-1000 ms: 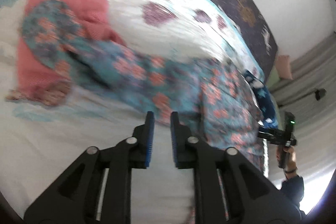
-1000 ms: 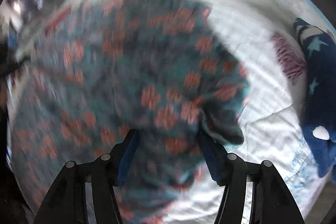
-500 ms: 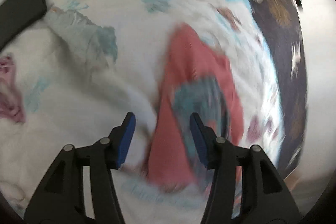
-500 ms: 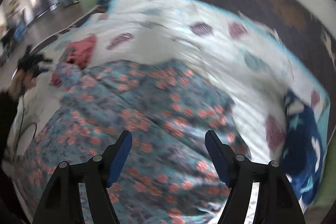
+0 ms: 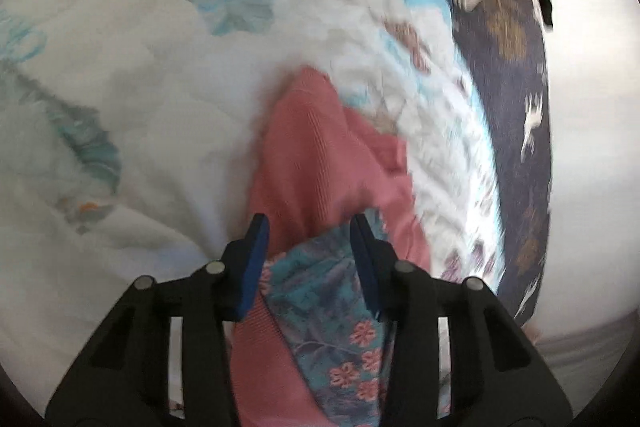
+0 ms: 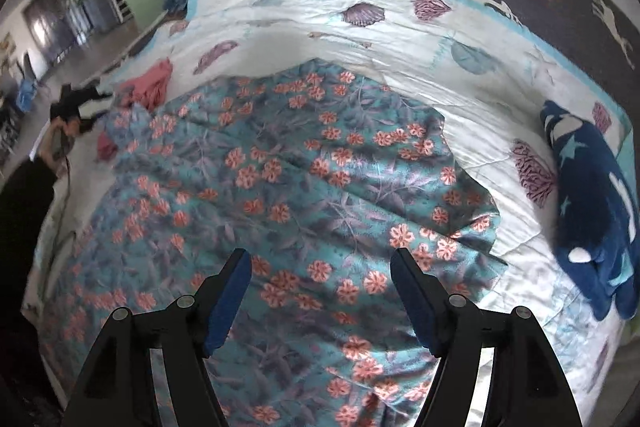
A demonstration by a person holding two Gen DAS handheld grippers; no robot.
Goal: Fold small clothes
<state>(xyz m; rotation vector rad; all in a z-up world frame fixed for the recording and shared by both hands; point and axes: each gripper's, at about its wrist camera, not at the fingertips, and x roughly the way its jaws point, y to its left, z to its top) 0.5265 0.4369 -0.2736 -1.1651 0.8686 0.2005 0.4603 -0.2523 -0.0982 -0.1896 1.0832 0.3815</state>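
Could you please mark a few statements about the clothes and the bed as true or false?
1. The floral garment lies spread on the quilt. True.
2. The right hand-held gripper is clamped on the floral garment. False: its jaws stand apart above the cloth, pressing on nothing.
3. A pink garment lies partly under an end of the floral garment. True.
4. The blue star-patterned item lies on top of the floral garment. False: it lies apart, on the quilt beside it.
5. The left hand-held gripper has nothing between its jaws. False: floral and pink cloth sit between them as they close.
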